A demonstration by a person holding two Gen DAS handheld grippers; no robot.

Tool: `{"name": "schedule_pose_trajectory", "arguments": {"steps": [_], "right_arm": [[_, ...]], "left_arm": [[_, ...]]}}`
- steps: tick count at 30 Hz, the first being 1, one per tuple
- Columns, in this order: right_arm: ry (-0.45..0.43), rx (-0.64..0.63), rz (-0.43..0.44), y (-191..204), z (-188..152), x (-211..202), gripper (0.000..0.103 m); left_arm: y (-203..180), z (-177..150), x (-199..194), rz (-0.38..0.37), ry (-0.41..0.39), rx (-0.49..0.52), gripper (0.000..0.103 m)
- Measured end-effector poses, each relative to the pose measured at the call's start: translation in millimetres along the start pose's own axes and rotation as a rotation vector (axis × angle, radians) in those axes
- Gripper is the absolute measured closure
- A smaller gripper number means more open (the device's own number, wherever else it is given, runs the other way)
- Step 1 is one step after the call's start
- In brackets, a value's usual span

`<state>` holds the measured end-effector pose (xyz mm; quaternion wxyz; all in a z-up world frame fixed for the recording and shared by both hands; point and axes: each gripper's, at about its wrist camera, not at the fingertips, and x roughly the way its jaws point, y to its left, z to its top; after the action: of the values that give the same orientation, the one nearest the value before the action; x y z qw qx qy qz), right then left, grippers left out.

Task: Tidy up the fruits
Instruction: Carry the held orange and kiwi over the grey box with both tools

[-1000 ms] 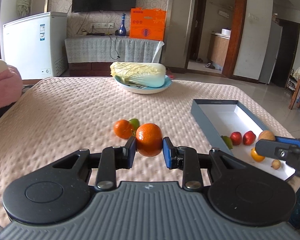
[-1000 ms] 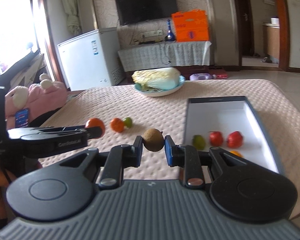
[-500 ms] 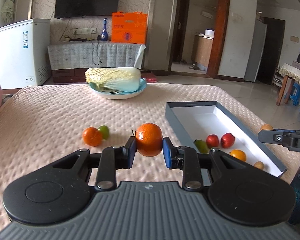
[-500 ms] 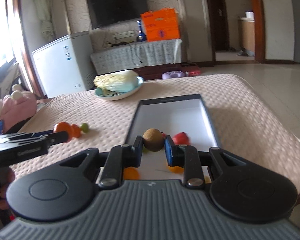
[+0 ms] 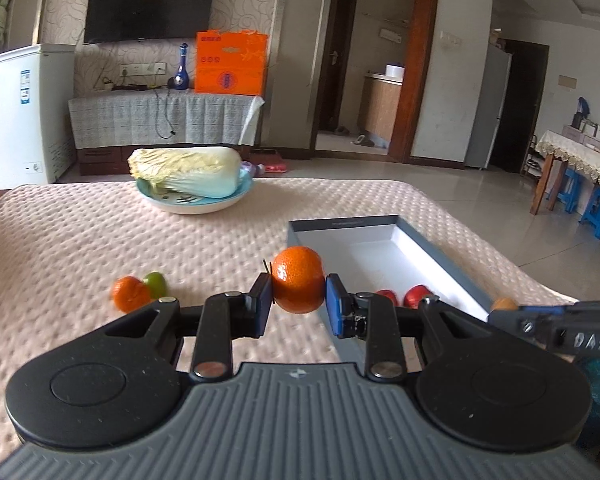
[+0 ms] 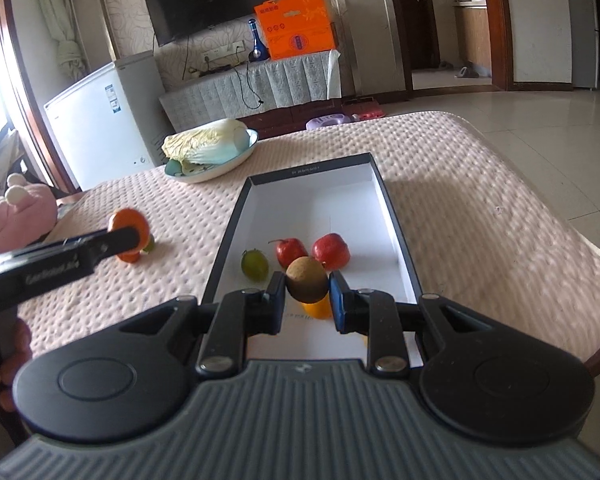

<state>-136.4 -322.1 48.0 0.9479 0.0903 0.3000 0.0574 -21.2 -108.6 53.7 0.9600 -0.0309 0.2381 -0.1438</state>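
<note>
Left wrist view: left tongs [image 5: 299, 300] clenched on a round orange mandarin [image 5: 298, 279], held above the pink quilted counter [image 5: 80, 236] just beside the near-left corner of the long grey-walled white-floored box [image 5: 440, 254]. Box contents mostly hidden behind tong arms here; only 2 red fruit tops [image 5: 417, 295] show. Loose on counter: 1 small orange mandarin [image 5: 130, 299] touching 1 green round fruit [image 5: 156, 283], both motion-blurred. Right tongs' tip [image 5: 548, 322] cut off at right edge.

Right wrist view: right tongs [image 6: 307, 300] clenched on a brown fuzzy kiwi-like fruit [image 6: 307, 279], over the box's [image 6: 384, 196] near end. Inside box, counted: 2 red fruits [image 6: 331, 251], 1 green fruit [image 6: 254, 265], 1 yellow-orange fruit [image 6: 318, 307] partly hidden under the kiwi; more may sit behind tong body, can't tell. Left tongs [image 6: 134, 238] seen side-on w/ mandarin; loose pair mostly hidden behind them. 1 pale napa cabbage [image 6: 204, 148] on 1 light-blue plate [image 6: 252, 140] at far counter. Pink plush toy [image 6: 18, 216] cut off at left.
</note>
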Motion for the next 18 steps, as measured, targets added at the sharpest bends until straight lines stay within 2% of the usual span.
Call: {"name": "schedule_pose_trajectory", "arguments": {"steps": [11,18], "right_arm": [[0.036,-0.029,-0.003,6.1,-3.6,6.1,0.076],[0.060,-0.051,0.014,12.7,-6.0,10.9,0.076]], "left_arm": [[-36.5,9.5,39.6,-0.083,0.016,0.043,0.069],[-60.9,5.9,78.7,-0.118,0.059,0.069,0.069]]}}
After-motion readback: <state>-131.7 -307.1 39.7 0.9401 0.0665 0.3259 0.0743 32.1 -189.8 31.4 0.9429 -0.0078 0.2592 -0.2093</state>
